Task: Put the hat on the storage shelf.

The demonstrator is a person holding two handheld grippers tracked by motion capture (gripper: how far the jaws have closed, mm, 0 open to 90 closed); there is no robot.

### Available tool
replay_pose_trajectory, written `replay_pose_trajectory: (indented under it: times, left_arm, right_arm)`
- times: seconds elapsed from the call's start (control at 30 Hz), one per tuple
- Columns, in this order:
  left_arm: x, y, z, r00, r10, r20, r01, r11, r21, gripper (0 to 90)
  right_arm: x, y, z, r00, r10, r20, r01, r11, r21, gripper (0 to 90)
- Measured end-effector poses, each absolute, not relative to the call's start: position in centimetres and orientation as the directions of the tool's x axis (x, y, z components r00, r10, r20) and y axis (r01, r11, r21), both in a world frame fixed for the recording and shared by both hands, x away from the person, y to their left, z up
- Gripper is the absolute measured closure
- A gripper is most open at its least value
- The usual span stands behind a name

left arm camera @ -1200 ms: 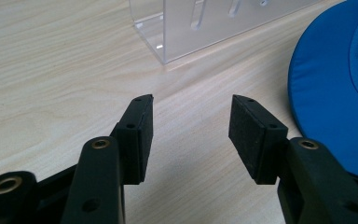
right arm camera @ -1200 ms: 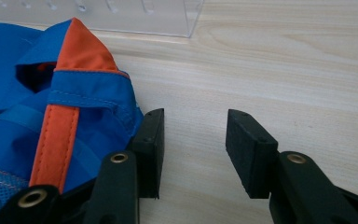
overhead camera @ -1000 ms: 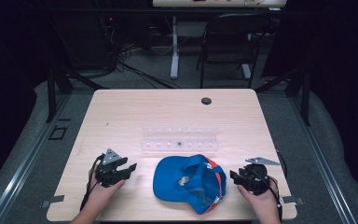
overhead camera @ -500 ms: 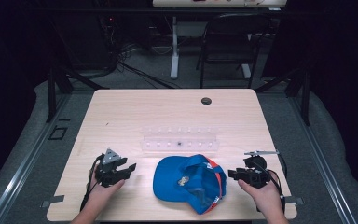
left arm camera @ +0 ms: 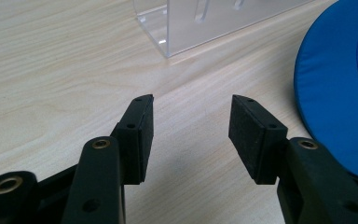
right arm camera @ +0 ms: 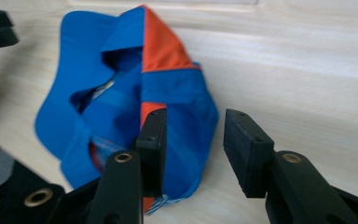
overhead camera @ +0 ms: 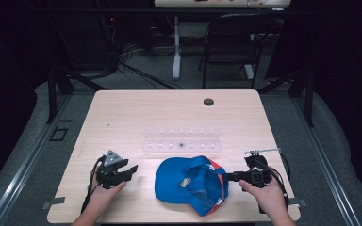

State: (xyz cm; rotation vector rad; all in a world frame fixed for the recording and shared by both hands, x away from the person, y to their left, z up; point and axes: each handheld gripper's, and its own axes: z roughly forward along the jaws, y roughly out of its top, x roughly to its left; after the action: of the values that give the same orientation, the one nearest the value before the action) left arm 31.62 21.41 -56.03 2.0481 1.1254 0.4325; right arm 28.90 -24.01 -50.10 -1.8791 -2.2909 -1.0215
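Blue cap (overhead camera: 191, 183) near table's (overhead camera: 122, 113) front edge, right tongs (right arm camera: 193, 149) released beside it, left tongs (left arm camera: 191, 135) released

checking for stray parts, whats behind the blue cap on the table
Behind the blue cap lies a clear plastic rack on the table, apart from it. Farther back is a dark round hole. Whatever lies under the cap is covered.

Setting was a lab: dark curtained bay, lone wooden table (overhead camera: 136, 113), cables (overhead camera: 122, 61) on floor at upper left
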Motion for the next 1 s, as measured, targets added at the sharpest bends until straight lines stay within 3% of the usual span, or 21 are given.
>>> replay_pose_trajectory:
  times: [0.2, 1.0]
  left_arm:
    - [31.6, 21.3, -56.1, 0.557, 0.829, -0.059, 0.578, -0.335, 0.744, 50.6]
    - [31.6, 21.3, -56.1, 0.556, 0.829, -0.055, 0.578, -0.339, 0.742, 50.6]
  right_arm:
    - [28.4, -23.6, -50.1, -0.299, 0.838, 0.456, 0.895, 0.080, 0.440, 59.2]
    - [27.9, -22.0, -52.0, -0.330, 0.798, 0.505, 0.911, 0.130, 0.391, 64.3]
